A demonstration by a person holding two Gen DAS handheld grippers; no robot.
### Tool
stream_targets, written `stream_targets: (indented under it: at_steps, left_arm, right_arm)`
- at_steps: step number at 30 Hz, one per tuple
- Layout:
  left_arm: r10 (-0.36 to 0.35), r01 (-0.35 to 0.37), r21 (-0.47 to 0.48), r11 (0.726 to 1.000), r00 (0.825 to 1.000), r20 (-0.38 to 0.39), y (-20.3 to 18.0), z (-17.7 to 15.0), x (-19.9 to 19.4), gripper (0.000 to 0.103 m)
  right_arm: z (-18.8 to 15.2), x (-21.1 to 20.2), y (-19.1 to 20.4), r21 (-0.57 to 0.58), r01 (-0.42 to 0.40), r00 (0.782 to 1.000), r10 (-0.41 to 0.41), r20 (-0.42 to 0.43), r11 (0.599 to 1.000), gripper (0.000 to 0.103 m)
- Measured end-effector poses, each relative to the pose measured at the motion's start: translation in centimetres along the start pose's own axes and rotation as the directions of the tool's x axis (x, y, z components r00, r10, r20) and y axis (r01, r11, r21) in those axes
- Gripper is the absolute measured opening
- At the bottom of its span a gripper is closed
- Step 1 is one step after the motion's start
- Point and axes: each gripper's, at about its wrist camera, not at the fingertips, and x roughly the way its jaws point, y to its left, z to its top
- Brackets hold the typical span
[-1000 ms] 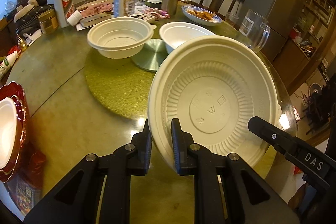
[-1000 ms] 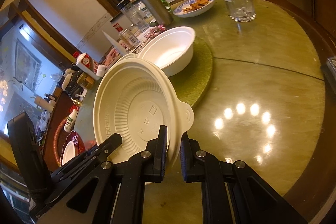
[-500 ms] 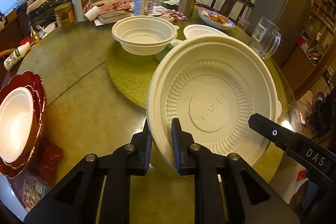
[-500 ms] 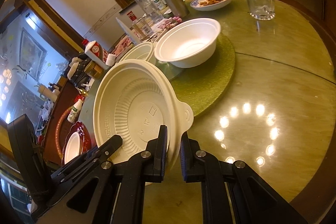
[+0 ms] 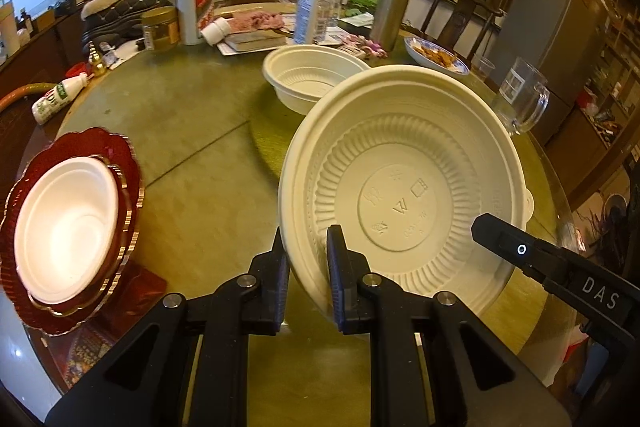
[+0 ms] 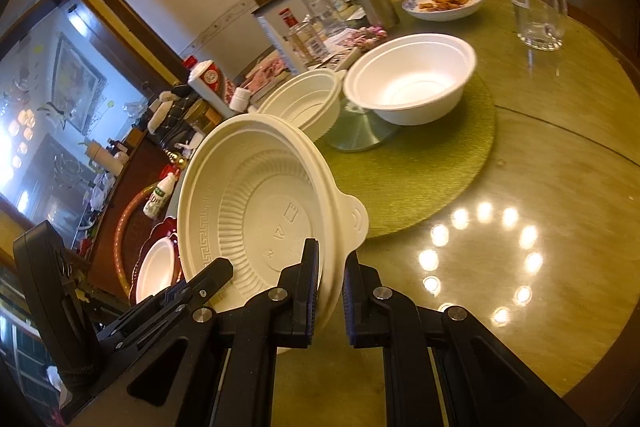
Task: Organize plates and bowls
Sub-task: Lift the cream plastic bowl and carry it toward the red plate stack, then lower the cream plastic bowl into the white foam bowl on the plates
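A: Where does the cream bowl sit against the tongs?

B: Pinched at its rim on both sides. Left gripper clamped almost shut on the rim at about 7 o'clock of the bowl in the left wrist view, one finger inside, one outside. Right gripper likewise nearly closed on the rim near 5 o'clock in the right wrist view, just under the small tab handle. Right gripper's black body also showing at 4 o'clock in the left view.

A: Facing which way?

B: Held up off the table, tipped steeply on edge, ribbed inside with moulded symbols turned toward both cameras. Round, so no real long axis; tab handle sticking out at 3 o'clock in the left view.

A: Elsewhere?

B: Red scalloped plates with a white bowl nested on top at 9 o'clock of the left view. Another cream bowl at 12 o'clock on the green mat, beside a smooth white bowl. Glass mug toward 2 o'clock.
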Motion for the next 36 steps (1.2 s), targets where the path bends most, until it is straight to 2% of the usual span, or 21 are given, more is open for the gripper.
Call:
stream_targets:
  at_steps: [19,36]
  left_arm:
    - [0.092,-0.086,-0.095,0.992,0.994,0.059,6.4,0.3,-3.1,0.016]
    - [0.182,-0.162,-0.207,0.965,0.980,0.083,13.0,0.0,-5.1,0.016]
  right_arm:
    - [0.0,2.7,6.8,-0.108,-0.096,0.995,0.092,-0.042,0.990,0.010]
    - [-0.9,6.0,13.9,-0.205,-0.184,0.980,0.163,-0.116,0.961,0.011]
